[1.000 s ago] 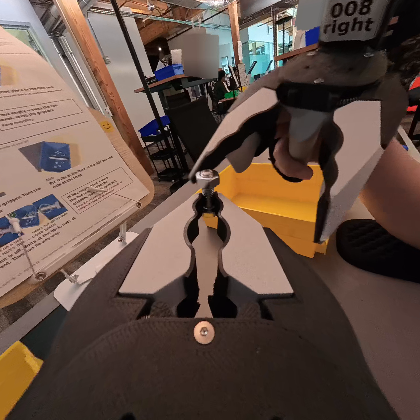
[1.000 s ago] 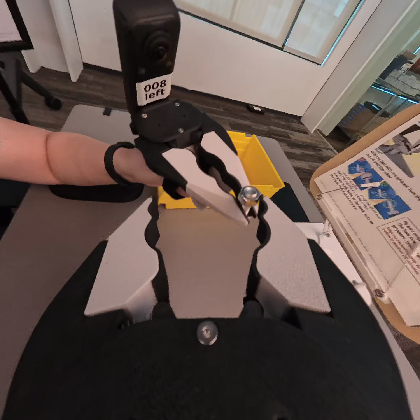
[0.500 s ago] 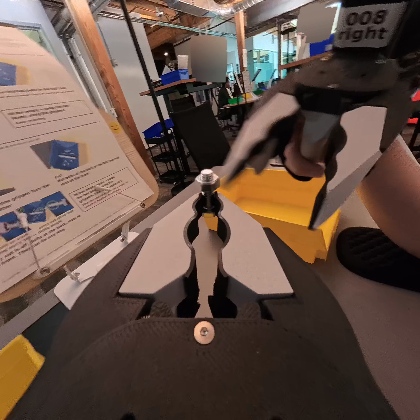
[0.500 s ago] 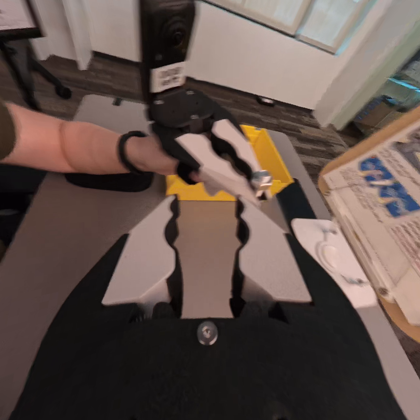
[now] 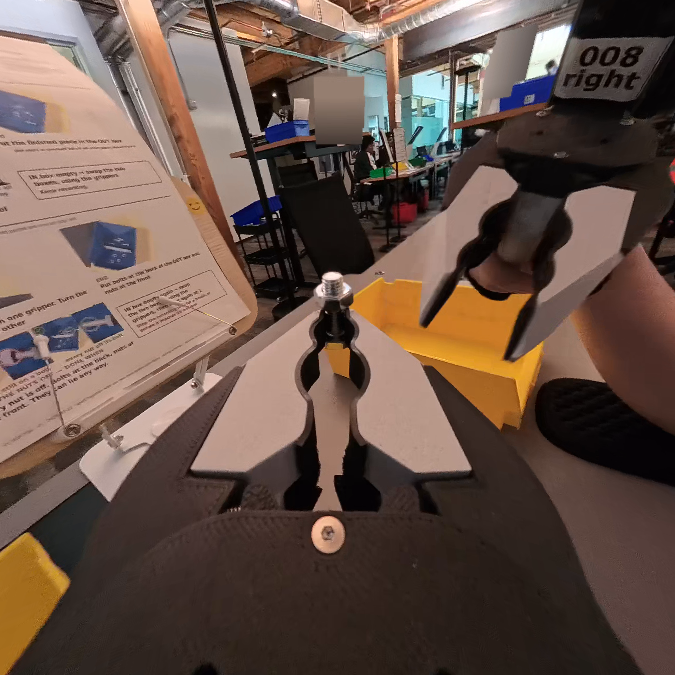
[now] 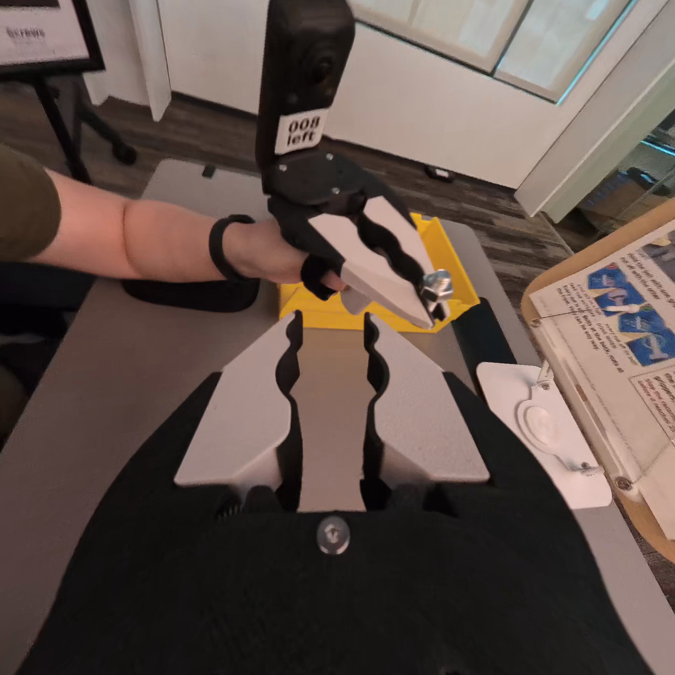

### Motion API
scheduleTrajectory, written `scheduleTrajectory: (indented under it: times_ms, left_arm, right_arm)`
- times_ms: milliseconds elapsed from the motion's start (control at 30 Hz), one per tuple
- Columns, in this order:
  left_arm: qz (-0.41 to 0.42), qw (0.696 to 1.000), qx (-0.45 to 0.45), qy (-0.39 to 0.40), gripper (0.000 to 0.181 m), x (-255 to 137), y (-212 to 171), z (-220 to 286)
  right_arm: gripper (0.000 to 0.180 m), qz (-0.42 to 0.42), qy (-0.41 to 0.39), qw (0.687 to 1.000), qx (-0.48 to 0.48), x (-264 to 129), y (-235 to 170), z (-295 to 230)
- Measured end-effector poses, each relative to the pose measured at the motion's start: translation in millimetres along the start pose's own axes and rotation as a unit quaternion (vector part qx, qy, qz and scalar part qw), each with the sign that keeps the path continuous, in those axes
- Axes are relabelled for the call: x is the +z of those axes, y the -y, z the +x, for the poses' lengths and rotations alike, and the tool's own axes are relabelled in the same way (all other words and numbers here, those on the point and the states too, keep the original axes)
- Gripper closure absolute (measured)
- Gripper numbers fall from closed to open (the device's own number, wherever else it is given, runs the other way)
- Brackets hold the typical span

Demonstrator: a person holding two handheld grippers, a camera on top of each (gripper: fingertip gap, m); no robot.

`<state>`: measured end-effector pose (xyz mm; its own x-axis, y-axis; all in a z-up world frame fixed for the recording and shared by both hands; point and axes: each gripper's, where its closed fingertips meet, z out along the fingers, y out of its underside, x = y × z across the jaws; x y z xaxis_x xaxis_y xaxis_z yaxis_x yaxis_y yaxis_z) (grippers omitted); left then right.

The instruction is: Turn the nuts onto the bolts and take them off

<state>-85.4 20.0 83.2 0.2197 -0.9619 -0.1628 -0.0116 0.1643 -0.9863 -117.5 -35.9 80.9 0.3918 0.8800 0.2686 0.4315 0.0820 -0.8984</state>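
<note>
- Left wrist view: the left gripper, with grey faceted fingers on a black body, is seen nearly closed, its tips clamped on the dark threaded shank of a small steel bolt that stands upright beyond them.
- A bright silver hexagonal nut is seen threaded near the upper end of the bolt, with a short length of thread showing above it.
- The right gripper is seen to the right, above an open yellow plastic bin, with its jaws spread wide and nothing held; it is well apart from the nut.
- The nut and bolt are judged small, light, rigid and smooth, so a slip is likely; the nut is best taken across two opposite flats.
- A printed instruction sheet with blue pictures is propped on a wooden board at the left; a white label is borne by the right gripper's camera mount. The wording is left unquoted.
- Right wrist view: the right gripper is shown open and empty over the grey table.
- The left gripper is seen ahead, held by a hand, gripping the bolt with the nut on it, in front of the yellow bin.
- A white label is carried on the left gripper's black camera housing.
</note>
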Motion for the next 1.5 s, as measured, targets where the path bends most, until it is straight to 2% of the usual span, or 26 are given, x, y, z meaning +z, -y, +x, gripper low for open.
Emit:
scheduleTrajectory:
  times_ms: [167, 300, 467, 700, 833, 867, 967, 1067, 1133, 1167, 1267, 1300, 1400, 1500]
  left_arm:
    - [-0.001, 1.000, -0.001, -0.028, 0.174, 2.3, -0.2, 10.6]
    - [-0.002, 0.999, 0.000, -0.046, 0.174, 5.6, -1.4, 21.2]
    - [0.002, 0.998, -0.006, -0.055, 0.174, 4.9, 0.3, 23.6]
    - [0.010, 0.997, -0.003, -0.077, 0.174, 3.5, 3.7, 30.7]
    - [0.031, 0.994, -0.015, -0.107, 0.171, 0.1, 12.3, 39.2]
    - [0.036, 0.993, -0.017, -0.114, 0.166, -1.0, 15.0, 41.2]
    - [0.035, 0.994, -0.013, -0.106, 0.157, -2.0, 19.3, 39.6]
    - [0.033, 0.993, -0.015, -0.108, 0.148, -5.1, 23.1, 38.6]
    - [0.023, 0.993, -0.016, -0.110, 0.142, -7.2, 23.6, 38.0]
    - [0.015, 0.994, -0.015, -0.109, 0.142, -7.9, 22.8, 37.3]
    - [-0.004, 0.995, -0.008, -0.103, 0.144, -9.8, 20.9, 34.6]
    - [-0.007, 0.995, -0.007, -0.103, 0.144, -10.5, 20.8, 34.3]
    - [-0.013, 0.994, -0.012, -0.106, 0.145, -12.7, 21.3, 33.1]
    - [-0.016, 0.994, -0.009, -0.106, 0.145, -14.4, 21.8, 31.8]
  right_arm:
    - [0.146, 0.041, -0.078, 0.996, 0.028, -10.3, 11.4, 31.3]
    - [0.152, 0.070, -0.095, 0.991, 0.059, -9.5, 11.8, 47.2]
    - [0.168, 0.089, -0.079, 0.991, 0.063, -6.1, 13.0, 47.3]
    - [0.172, 0.102, -0.047, 0.990, 0.084, -5.8, 14.4, 43.0]
    - [0.172, 0.125, -0.009, 0.982, 0.142, -13.5, 20.4, 41.3]
    - [0.173, 0.126, -0.009, 0.980, 0.156, -16.7, 20.0, 44.3]
    - [0.173, 0.102, -0.042, 0.978, 0.175, -33.1, 8.7, 59.0]
    - [0.172, -0.003, -0.089, 0.972, 0.219, -64.9, -35.4, 74.4]
    - [0.172, -0.133, -0.158, 0.939, 0.276, -98.5, -101.0, 88.5]
    - [0.172, -0.204, -0.193, 0.906, 0.315, -118.8, -140.6, 93.0]
    - [0.172, -0.388, -0.236, 0.773, 0.442, -173.6, -250.1, 80.2]
    - [0.172, -0.421, -0.229, 0.742, 0.469, -183.2, -274.1, 73.1]
    - [0.172, -0.457, -0.209, 0.688, 0.524, -194.4, -316.0, 62.0]
    - [0.172, -0.472, -0.225, 0.670, 0.527, -201.1, -335.8, 66.4]
